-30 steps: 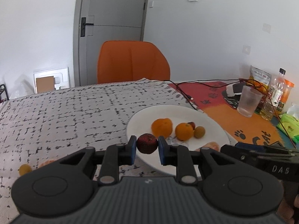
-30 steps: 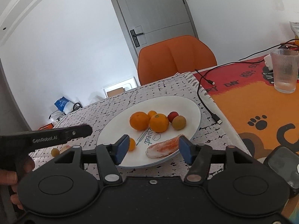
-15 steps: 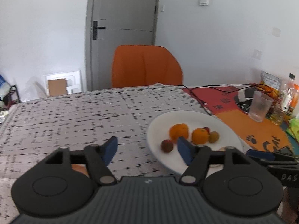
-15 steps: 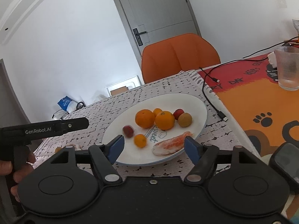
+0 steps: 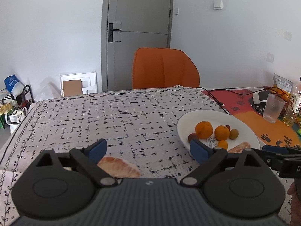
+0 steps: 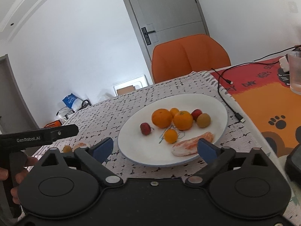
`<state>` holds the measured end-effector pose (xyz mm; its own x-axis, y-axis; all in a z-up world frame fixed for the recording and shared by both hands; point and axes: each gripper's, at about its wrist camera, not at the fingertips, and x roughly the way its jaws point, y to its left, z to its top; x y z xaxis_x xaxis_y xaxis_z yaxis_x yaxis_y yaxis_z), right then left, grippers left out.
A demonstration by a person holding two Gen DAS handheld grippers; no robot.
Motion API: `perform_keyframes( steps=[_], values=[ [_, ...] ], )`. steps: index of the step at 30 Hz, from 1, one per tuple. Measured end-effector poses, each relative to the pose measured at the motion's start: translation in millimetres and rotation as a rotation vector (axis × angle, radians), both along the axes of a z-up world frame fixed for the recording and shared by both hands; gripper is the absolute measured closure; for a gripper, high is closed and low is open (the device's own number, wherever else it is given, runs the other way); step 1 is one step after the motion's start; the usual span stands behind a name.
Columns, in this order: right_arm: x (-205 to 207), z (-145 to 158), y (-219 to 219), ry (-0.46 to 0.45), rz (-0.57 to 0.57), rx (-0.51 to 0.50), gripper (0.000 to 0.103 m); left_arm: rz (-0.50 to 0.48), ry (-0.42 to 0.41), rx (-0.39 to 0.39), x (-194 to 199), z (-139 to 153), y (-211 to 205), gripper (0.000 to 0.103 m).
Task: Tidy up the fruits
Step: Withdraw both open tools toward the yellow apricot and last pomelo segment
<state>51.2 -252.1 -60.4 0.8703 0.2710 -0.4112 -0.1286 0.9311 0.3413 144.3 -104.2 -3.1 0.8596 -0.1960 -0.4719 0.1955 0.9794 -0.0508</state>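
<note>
A white plate holds two oranges, small kumquats, a dark red fruit, a second red fruit, a brown-green fruit and a peeled pomelo wedge. The plate also shows in the left wrist view. My left gripper is open and empty over the cloth, left of the plate; a pomelo wedge lies just under it. A small yellow fruit lies on the cloth beside that wedge. My right gripper is open and empty at the plate's near rim.
A patterned grey cloth covers the table's left part; an orange-red mat with a black cable lies at right. A glass, bottles and a snack bag stand far right. An orange chair stands behind the table.
My left gripper opened and let the dark red fruit go onto the plate, then drew back left over the pomelo wedge on the cloth. The right gripper stayed open near the plate.
</note>
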Motion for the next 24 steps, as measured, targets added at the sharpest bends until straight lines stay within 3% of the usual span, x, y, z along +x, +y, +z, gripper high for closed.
perform_keyframes(
  steps=[6,24],
  values=[
    [1,2,15,-0.007,0.022,-0.004,0.000,0.020,-0.005,0.013,-10,-1,16,0.005],
    [5,3,54,0.002,0.076,-0.019,0.000,0.098,0.045,-0.019,-23,-17,68,0.005]
  ],
)
